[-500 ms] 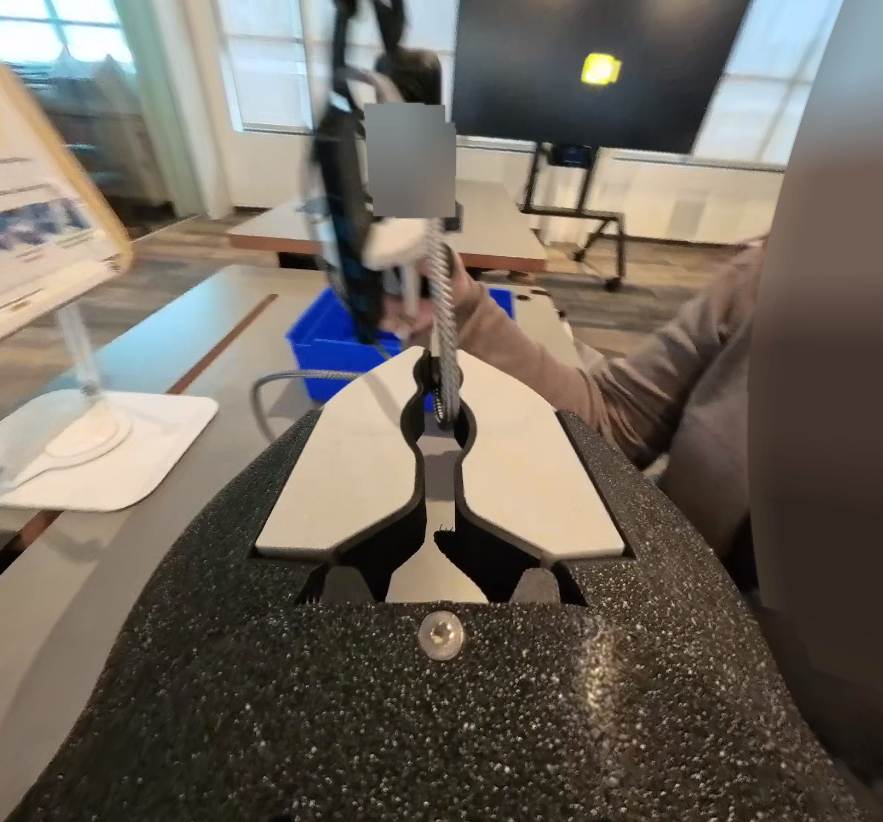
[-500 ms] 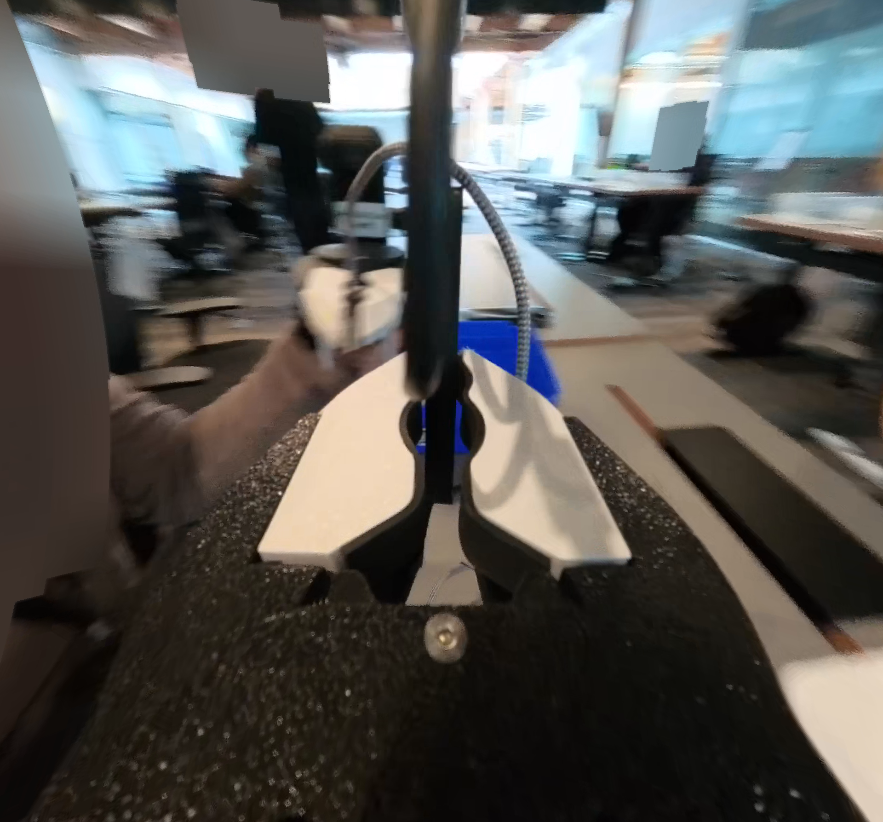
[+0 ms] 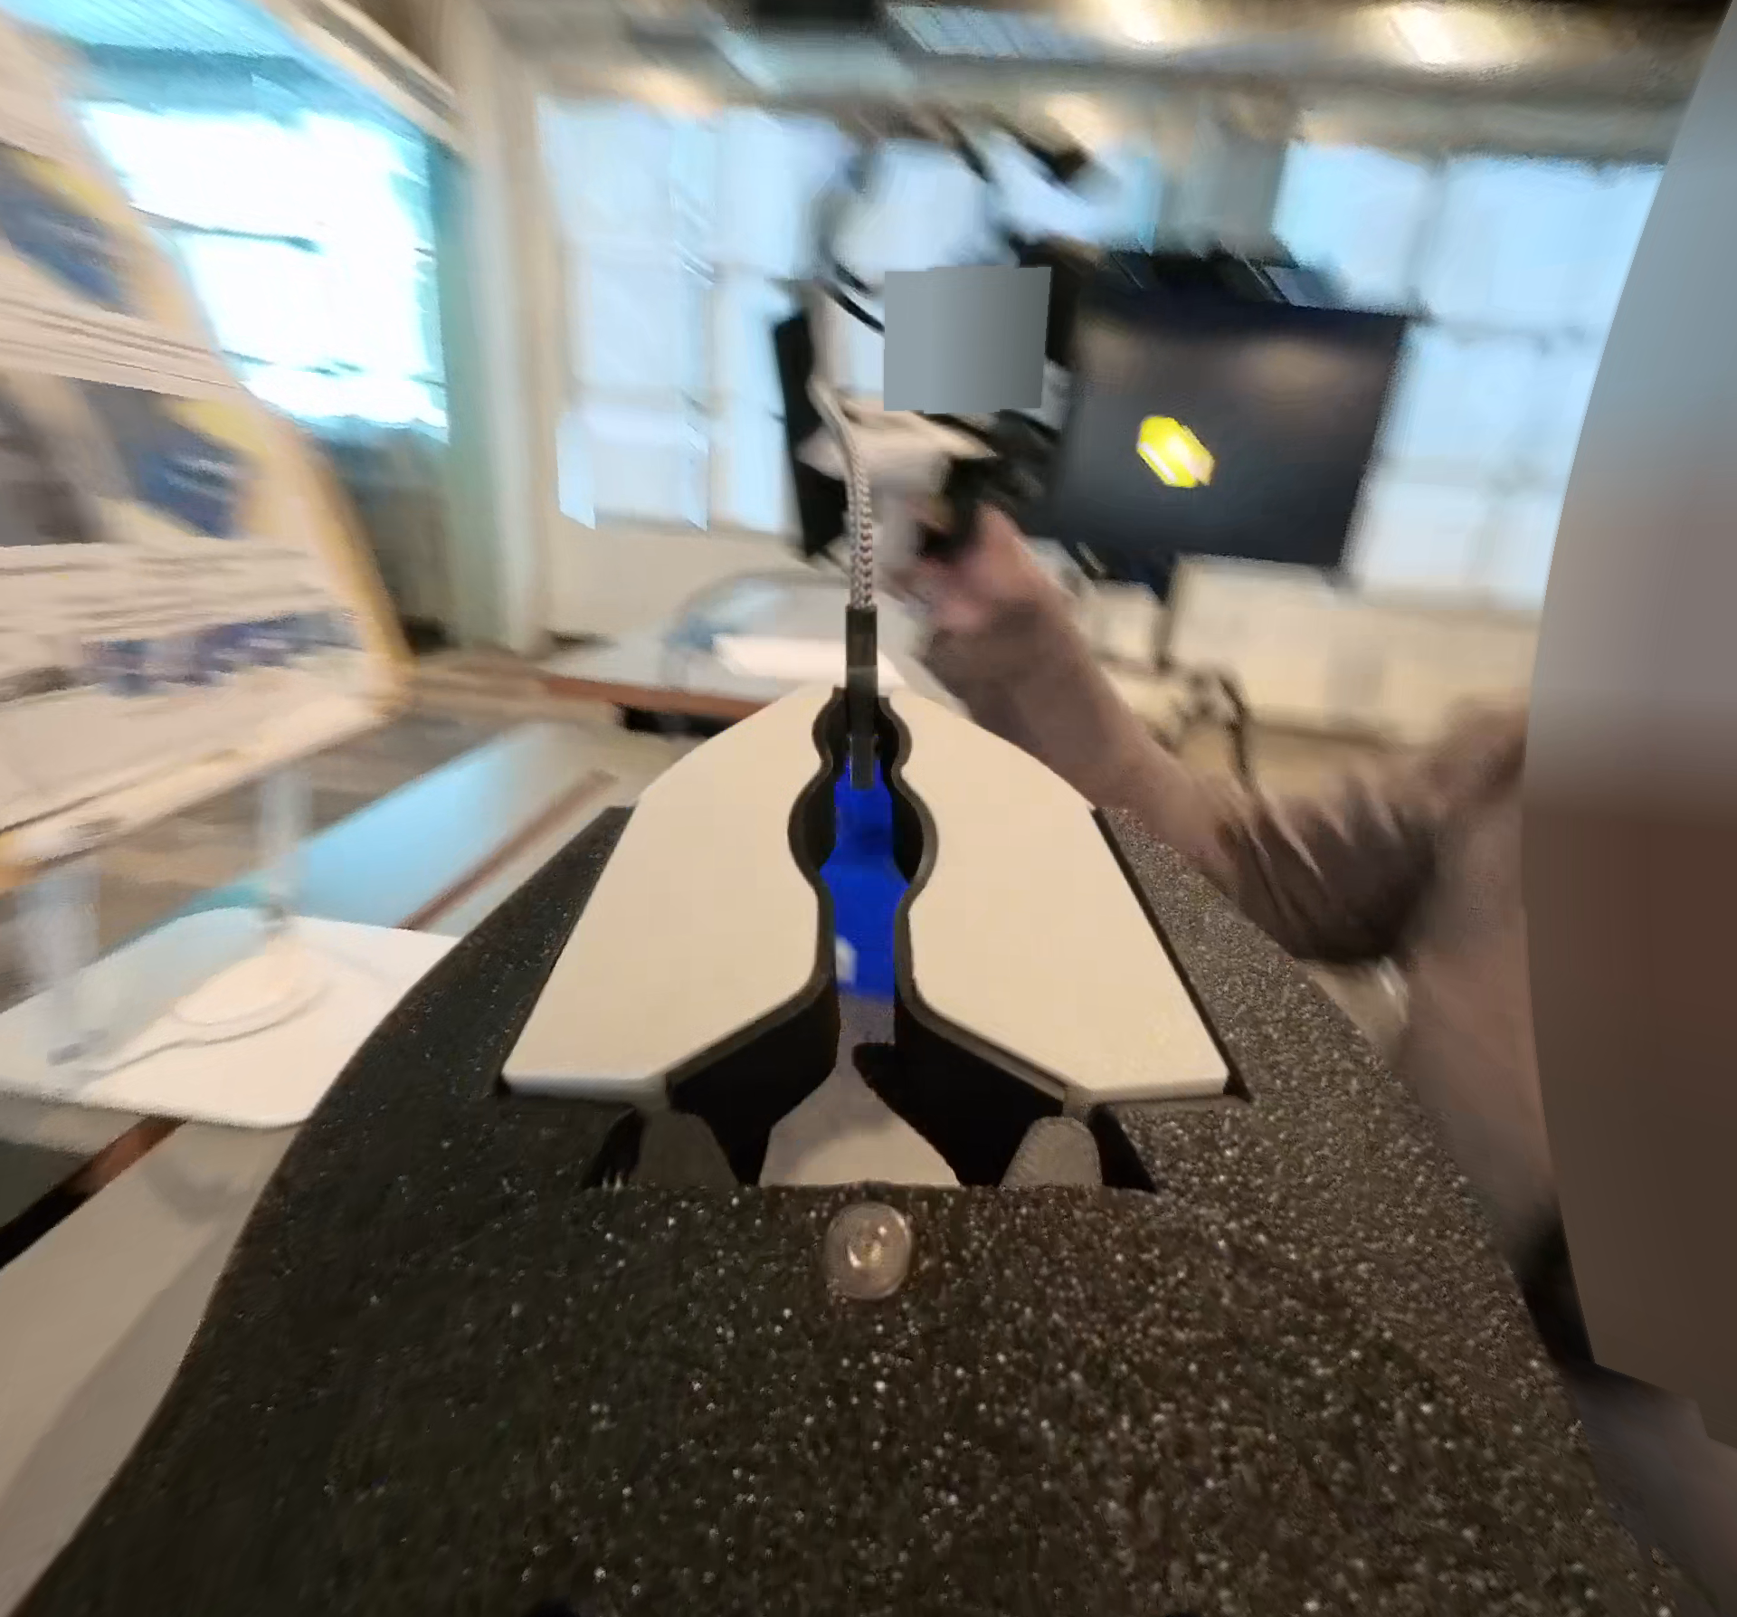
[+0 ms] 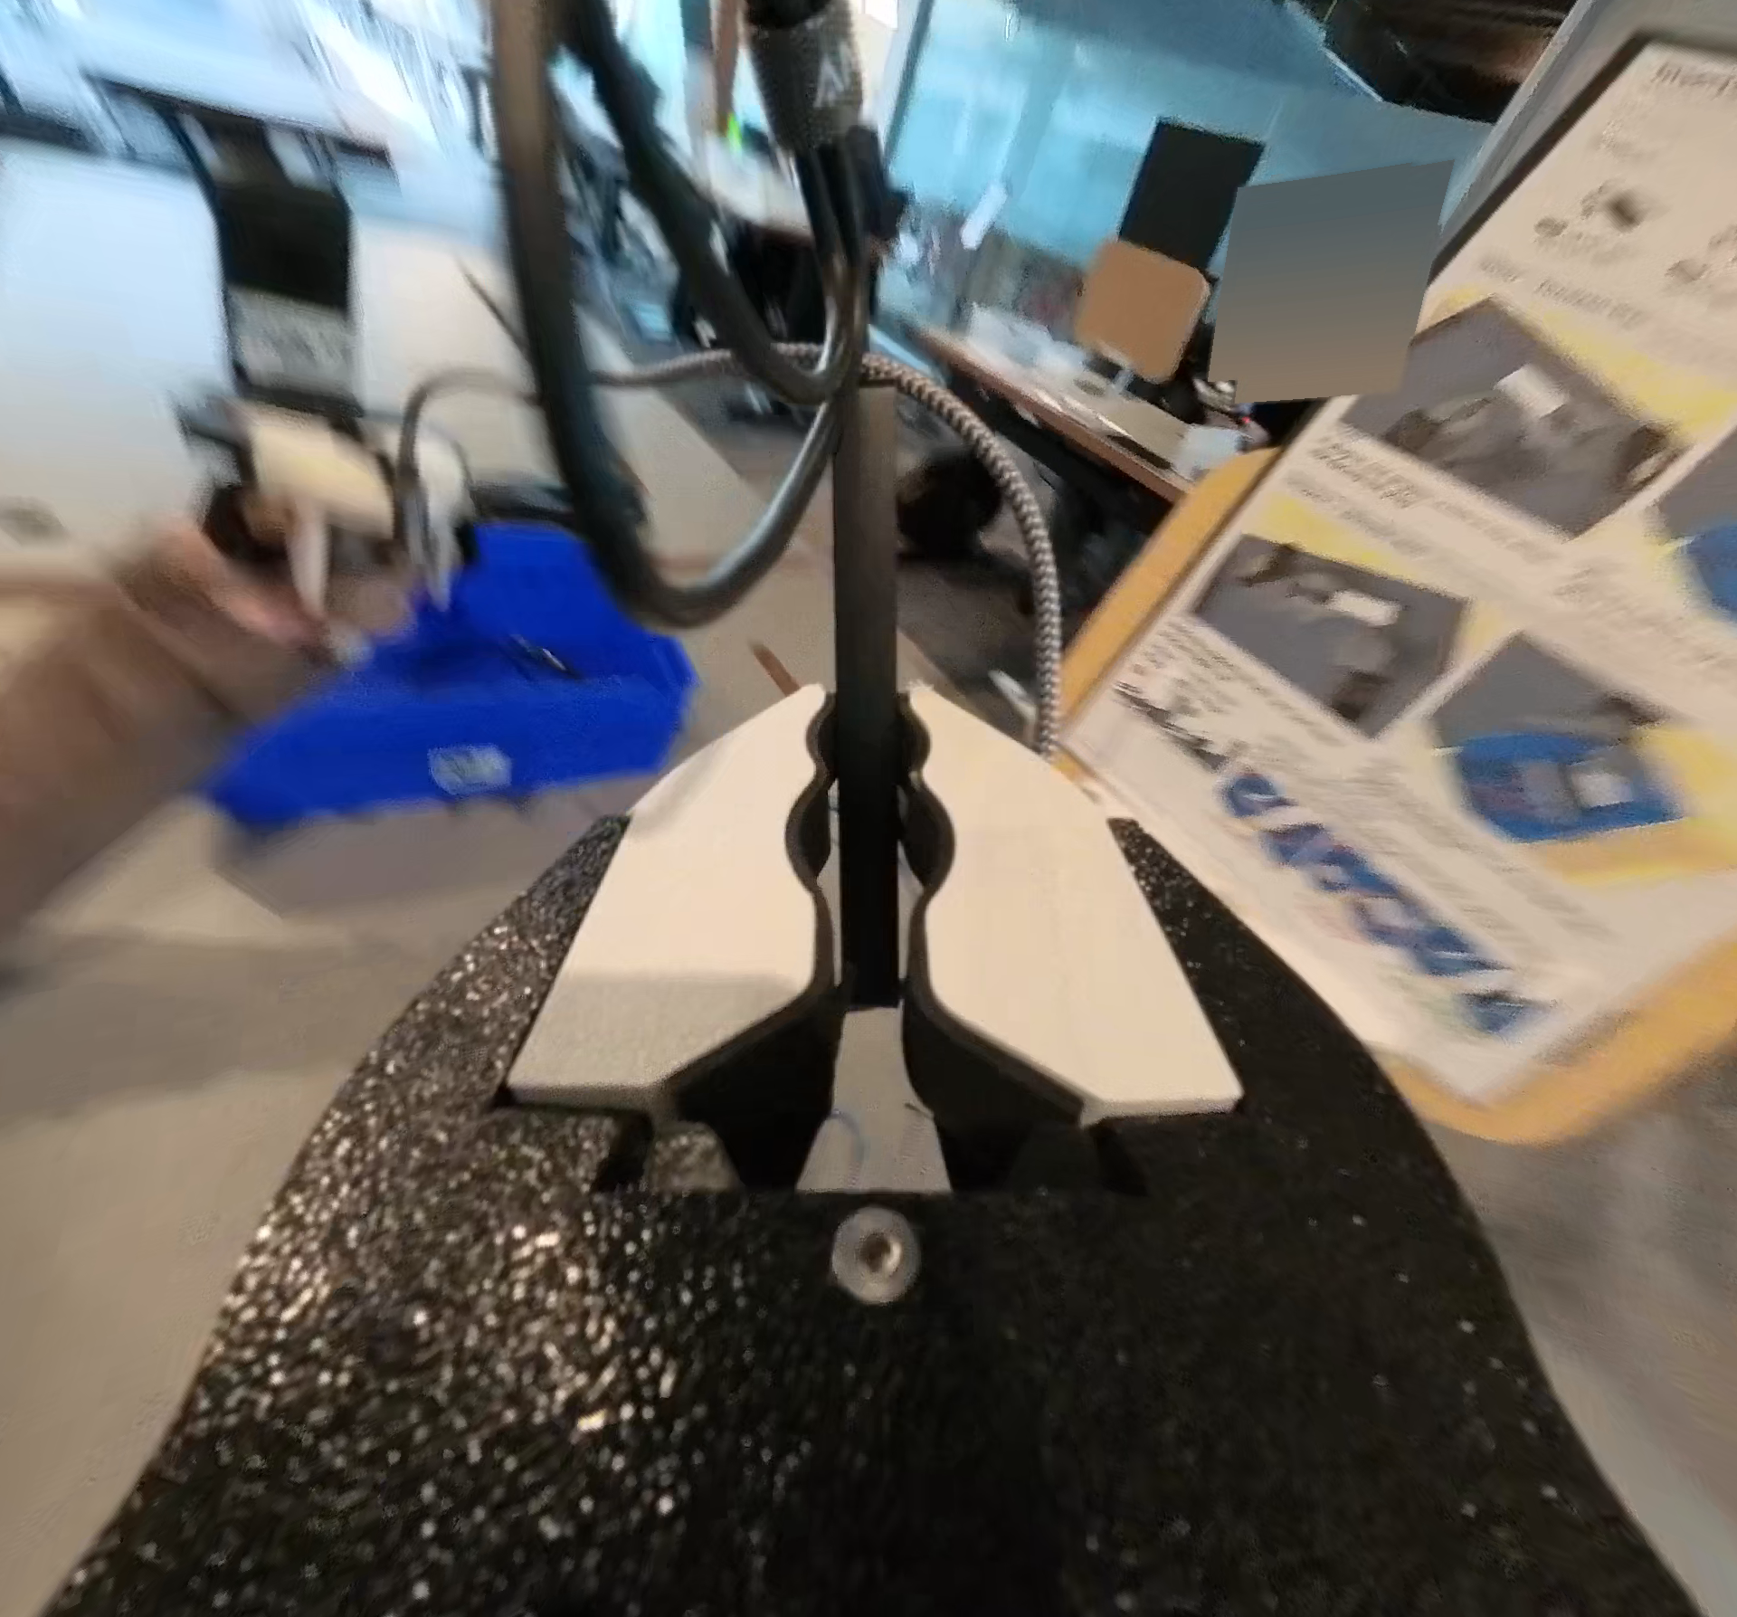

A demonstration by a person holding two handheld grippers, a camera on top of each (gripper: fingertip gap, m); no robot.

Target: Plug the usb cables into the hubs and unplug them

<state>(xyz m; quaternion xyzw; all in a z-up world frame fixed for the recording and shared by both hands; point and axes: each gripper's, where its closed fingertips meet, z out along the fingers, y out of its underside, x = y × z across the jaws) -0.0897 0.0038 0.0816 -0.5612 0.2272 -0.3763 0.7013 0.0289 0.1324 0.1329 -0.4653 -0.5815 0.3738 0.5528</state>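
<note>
I see that my left gripper (image 3: 863, 716) is clenched on the usb cable (image 3: 857, 538). The cable has a grey braided jacket with a black sleeve at its end, and this sleeve sits pinched between the two white fingertips, at the very front of the gripper. From there the cable rises straight ahead and bends a little to the left. The plug itself I cannot make out; it is hidden between the fingers. Through the gap behind the tips some blue colour shows, it is the blue bin (image 4: 451, 707). The whole left view is smeared, so the sleeve (image 3: 1081, 688) of a person, ahead and to the right, is only a brown blur.

My right gripper (image 4: 867, 716) is closed tight on the hub (image 4: 865, 585), a thin black bar which stands upright between the fingers and reaches beyond their tips. Above it, dark cables loop and one braided cable (image 4: 1024, 538) curves down just to the right of the gripper. Where each cable enters the hub I cannot tell. A poster board (image 4: 1410, 632) stands to the right, blurred.
</note>
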